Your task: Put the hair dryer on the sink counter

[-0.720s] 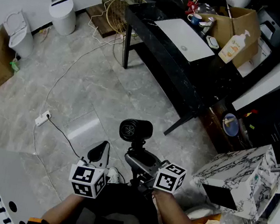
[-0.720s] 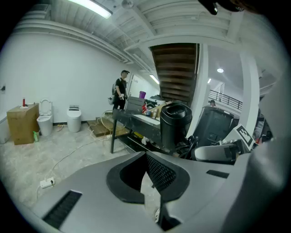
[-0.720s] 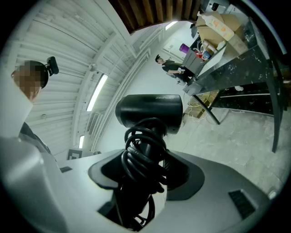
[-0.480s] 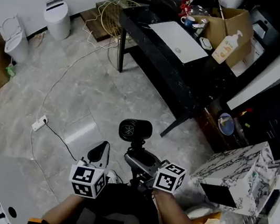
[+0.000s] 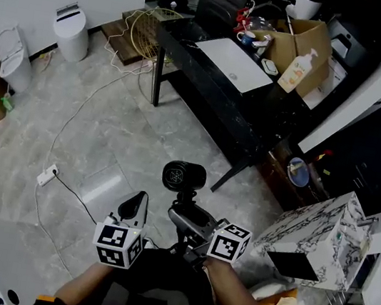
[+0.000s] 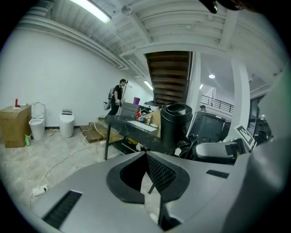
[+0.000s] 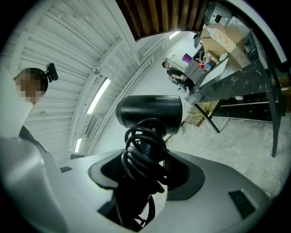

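A black hair dryer [image 5: 183, 177] stands upright over the floor, its cord coiled round the handle. My right gripper [image 5: 186, 210] is shut on that handle. In the right gripper view the hair dryer [image 7: 150, 111] rises from between the jaws of the right gripper [image 7: 148, 161]. My left gripper [image 5: 135, 209] hangs just left of it, jaws together and holding nothing. In its own view the left gripper [image 6: 146, 155] points toward the hair dryer [image 6: 176, 122]. The black sink counter [image 5: 203, 70] with its white basin [image 5: 234, 55] stands farther ahead across the floor.
A soap bottle [image 5: 295, 66] and an open cardboard box [image 5: 308, 34] sit on the counter's right end. A marble-patterned box [image 5: 322, 232] is at the right. A power strip [image 5: 46, 175] with its cable lies on the floor at the left, near two white bins [image 5: 69, 28].
The head view has swung, so the counter and floor things sit further left and up. Both grippers and the held hair dryer keep their places in the picture.
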The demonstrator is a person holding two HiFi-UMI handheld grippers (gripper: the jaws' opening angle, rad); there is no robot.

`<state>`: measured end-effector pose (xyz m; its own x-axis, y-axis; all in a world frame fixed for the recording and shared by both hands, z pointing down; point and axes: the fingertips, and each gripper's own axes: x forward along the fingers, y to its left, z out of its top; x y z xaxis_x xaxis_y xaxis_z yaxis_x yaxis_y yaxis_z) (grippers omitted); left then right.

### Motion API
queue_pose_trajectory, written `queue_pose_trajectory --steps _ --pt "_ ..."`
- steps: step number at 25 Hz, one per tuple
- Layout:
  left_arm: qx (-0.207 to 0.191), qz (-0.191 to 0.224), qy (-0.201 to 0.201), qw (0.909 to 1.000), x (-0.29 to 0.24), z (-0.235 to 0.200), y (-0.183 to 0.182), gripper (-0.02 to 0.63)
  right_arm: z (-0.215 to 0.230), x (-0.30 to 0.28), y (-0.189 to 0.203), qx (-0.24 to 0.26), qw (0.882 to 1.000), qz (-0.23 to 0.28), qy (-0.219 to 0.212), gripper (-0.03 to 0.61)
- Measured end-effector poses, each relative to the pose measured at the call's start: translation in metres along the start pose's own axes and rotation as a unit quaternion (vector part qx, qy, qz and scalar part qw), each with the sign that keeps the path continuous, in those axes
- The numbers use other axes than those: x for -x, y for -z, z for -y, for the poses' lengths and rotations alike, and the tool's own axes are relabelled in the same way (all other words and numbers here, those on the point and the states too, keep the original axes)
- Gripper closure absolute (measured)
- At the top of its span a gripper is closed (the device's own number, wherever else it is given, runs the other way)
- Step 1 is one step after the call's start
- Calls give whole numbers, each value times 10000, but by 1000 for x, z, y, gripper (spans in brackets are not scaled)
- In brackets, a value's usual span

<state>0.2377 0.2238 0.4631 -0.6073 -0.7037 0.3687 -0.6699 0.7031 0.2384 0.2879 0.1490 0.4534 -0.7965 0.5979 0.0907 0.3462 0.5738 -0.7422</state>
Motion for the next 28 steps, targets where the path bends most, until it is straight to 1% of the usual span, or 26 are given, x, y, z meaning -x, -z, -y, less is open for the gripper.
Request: queue_pose_trajectory --steps 3,9,14,17,21,28 --pt "-9 8 0 10000 4 -3 1 606 1 1 -4 -109 9999 130 21 313" --pt "80 87 -135 9998 8 -19 -6 606 6 -1 -21 -259 9990 347 74 314" --pt "29 -1 -102 9999 -12 -24 -9 606 16 -9 -37 -171 9991 380 102 314" --pt "-15 -106 -60 9999 -36 -26 -14 606 33 -13 -55 -187 9987 462 144 314" --pt "-74 -277 -41 9996 -78 -31 -27 606 66 -23 -81 -342 9980 501 202 314" --pt "-192 -522 -30 9984 -167 -33 -61 607 137 -40 -149 -506 9965 583 309 314"
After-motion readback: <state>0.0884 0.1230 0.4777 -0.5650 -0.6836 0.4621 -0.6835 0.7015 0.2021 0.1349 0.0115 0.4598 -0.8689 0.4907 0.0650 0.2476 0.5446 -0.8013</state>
